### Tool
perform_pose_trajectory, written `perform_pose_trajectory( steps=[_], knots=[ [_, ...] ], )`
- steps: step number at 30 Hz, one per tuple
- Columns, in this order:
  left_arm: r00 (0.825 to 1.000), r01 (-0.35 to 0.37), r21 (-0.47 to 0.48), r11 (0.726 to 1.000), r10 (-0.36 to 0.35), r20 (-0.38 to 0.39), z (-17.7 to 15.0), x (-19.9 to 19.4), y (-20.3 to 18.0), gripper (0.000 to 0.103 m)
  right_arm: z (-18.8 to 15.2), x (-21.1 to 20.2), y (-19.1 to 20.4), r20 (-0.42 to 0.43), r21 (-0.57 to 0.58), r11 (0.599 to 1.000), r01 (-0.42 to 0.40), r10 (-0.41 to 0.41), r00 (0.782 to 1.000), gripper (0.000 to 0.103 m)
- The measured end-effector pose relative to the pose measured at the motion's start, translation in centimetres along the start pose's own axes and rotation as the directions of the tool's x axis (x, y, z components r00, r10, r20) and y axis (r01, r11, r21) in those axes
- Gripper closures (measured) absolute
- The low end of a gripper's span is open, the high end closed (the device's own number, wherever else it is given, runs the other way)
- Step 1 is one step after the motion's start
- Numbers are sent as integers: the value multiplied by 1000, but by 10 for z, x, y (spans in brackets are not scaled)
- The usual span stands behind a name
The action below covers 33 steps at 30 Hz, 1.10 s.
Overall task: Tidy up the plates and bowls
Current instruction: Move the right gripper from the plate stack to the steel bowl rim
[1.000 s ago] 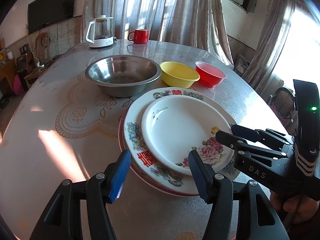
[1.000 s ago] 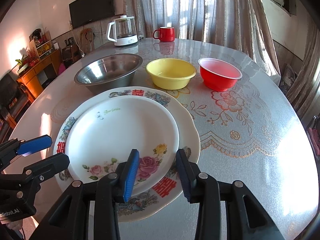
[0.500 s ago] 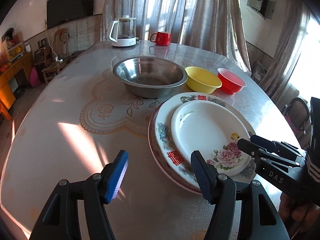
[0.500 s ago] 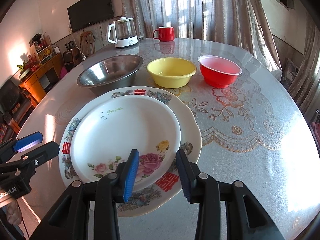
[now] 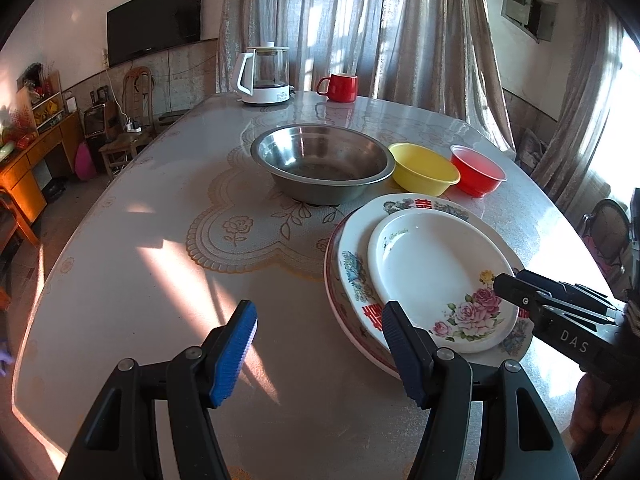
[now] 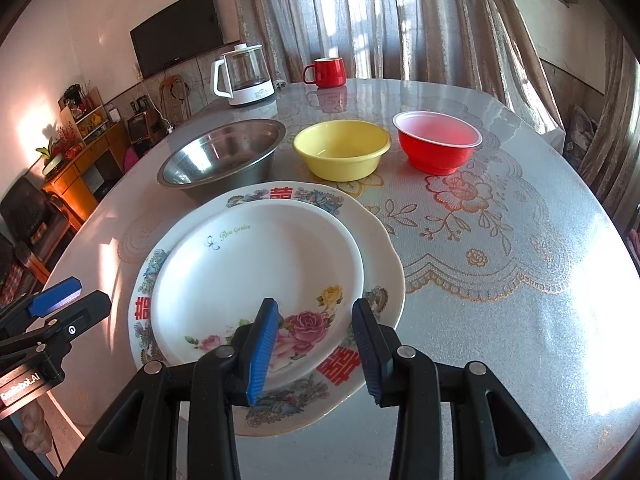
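A white rose-patterned plate (image 5: 432, 276) (image 6: 256, 276) lies stacked on a larger plate with red characters (image 5: 352, 272) (image 6: 376, 268). Behind them stand a steel bowl (image 5: 320, 160) (image 6: 224, 156), a yellow bowl (image 5: 424, 168) (image 6: 340, 152) and a red bowl (image 5: 476, 168) (image 6: 436, 144). My left gripper (image 5: 316, 344) is open and empty, over bare table left of the plates. My right gripper (image 6: 316, 340) is open and empty, just above the near rim of the stacked plates; it also shows in the left wrist view (image 5: 520, 280).
A white electric kettle (image 5: 264, 76) (image 6: 244, 76) and a red mug (image 5: 338, 87) (image 6: 326, 72) stand at the far side of the round table (image 5: 160, 240). Curtains hang behind. A chair (image 5: 608, 232) stands at the right edge.
My left gripper has drawn back and swung left, away from the plates. My right gripper has barely moved. The plates and bowls have stayed in place.
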<state>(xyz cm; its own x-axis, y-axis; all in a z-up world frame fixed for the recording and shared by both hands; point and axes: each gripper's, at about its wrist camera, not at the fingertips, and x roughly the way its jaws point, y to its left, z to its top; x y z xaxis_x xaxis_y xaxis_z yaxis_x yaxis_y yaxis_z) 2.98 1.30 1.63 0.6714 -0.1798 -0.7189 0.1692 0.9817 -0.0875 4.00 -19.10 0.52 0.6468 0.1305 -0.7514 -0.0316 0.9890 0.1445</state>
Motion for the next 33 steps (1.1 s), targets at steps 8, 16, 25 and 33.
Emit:
perform_pose_trajectory(
  steps=[8, 16, 25, 33],
  knots=[
    [1000, -19, -6, 1000, 19, -3, 0, 3, 6, 37, 4, 2, 8, -2, -16, 999, -40, 40, 999, 65],
    [998, -61, -2, 998, 61, 6, 6, 7, 11, 38, 15, 9, 10, -13, 16, 992, -122, 122, 992, 65],
    [998, -48, -49, 998, 46, -33, 21, 23, 31, 45, 34, 26, 7, -34, 76, 975, -207, 210, 977, 65],
    [998, -11, -99, 995, 5, -65, 37, 38, 47, 51, 53, 42, 9, -35, 90, 968, -233, 236, 971, 65]
  ],
)
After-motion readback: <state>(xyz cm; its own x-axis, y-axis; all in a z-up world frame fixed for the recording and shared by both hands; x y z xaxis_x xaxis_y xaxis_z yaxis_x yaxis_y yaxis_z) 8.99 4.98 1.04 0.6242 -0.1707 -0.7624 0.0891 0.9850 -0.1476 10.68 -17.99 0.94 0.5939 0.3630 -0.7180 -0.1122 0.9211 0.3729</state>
